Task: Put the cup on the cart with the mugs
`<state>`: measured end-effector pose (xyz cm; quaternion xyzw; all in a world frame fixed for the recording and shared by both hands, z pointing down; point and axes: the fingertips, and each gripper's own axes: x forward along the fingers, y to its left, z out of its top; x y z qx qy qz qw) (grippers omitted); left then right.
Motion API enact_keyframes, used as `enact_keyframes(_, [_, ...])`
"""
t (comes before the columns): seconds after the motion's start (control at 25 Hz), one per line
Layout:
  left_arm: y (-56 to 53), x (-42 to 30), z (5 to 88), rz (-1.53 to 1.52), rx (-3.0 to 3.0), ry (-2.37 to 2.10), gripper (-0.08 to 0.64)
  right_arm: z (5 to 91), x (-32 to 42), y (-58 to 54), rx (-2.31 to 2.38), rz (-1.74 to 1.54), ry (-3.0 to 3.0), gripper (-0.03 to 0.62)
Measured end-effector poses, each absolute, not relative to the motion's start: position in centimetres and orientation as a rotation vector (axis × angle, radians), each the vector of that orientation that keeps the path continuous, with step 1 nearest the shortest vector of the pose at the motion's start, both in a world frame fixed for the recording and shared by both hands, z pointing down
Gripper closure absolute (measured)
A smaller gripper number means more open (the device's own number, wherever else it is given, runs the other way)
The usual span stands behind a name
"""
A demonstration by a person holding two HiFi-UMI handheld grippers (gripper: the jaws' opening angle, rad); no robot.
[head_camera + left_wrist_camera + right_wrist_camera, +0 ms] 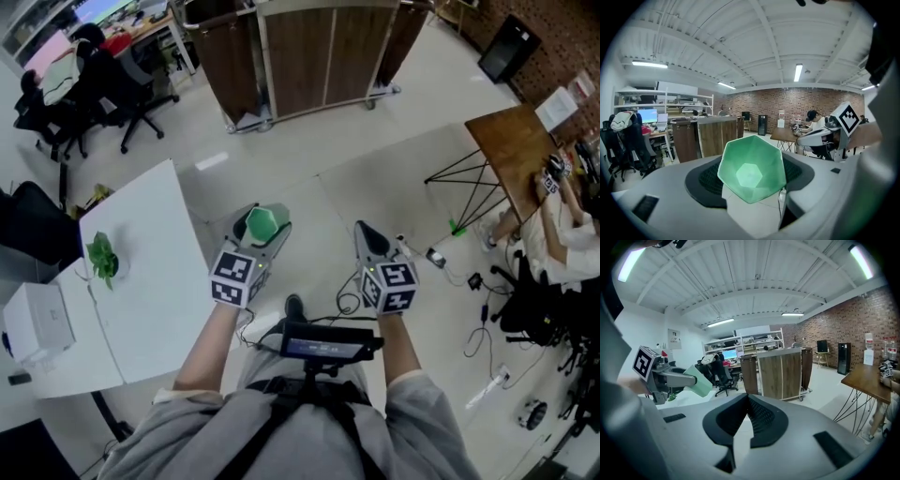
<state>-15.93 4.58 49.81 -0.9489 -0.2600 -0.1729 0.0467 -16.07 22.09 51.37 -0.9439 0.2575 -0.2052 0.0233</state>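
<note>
1. An open workroom with a pale floor (309, 187) and a brick back wall. A white table (141, 281) with a small potted plant (101, 258) stands at the left. At the right is a wooden desk (511, 150) on thin black legs, where a person sits.
2. The left gripper (270, 217) grips a green six-sided cup (751, 168). Its jaws are closed on the cup's sides, and the cup's mouth faces the left gripper view's camera. The cup is in the air above the floor and rests on no surface.
3. The right gripper (747, 413) carries nothing, and its jaws are pressed together.
4. Ahead stands a wood-panelled cart (319, 56) on casters, well apart from both grippers. No mugs can be made out on it from here, so whether it is the right cart is only a guess.
5. The step in hand looks like the carry. To do it well:
   - Grip firmly, since the cup's smooth slanted facets could slip.
   - Hold the cup level.
   - Find the mugs before closing in.
   - Choose a bare spot beside them.
   - Open the jaws only once the cup's base sits flat.
</note>
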Motion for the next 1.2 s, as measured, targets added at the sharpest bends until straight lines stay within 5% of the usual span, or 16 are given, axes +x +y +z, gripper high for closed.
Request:
enact_keyframes(0.64, [2.6, -1.5, 48.9, -0.515, -2.910, -0.780, 0.238, 50.5, -0.6, 18.1, -2.919, -0.621, 0.898, 0.591])
enact_keyframes(1.2, [6.5, 19.4, 46.7, -0.536, -2.919, -0.639, 0.236, 48.7, 22.4, 21.6, -2.836, -0.511, 1.073, 0.591])
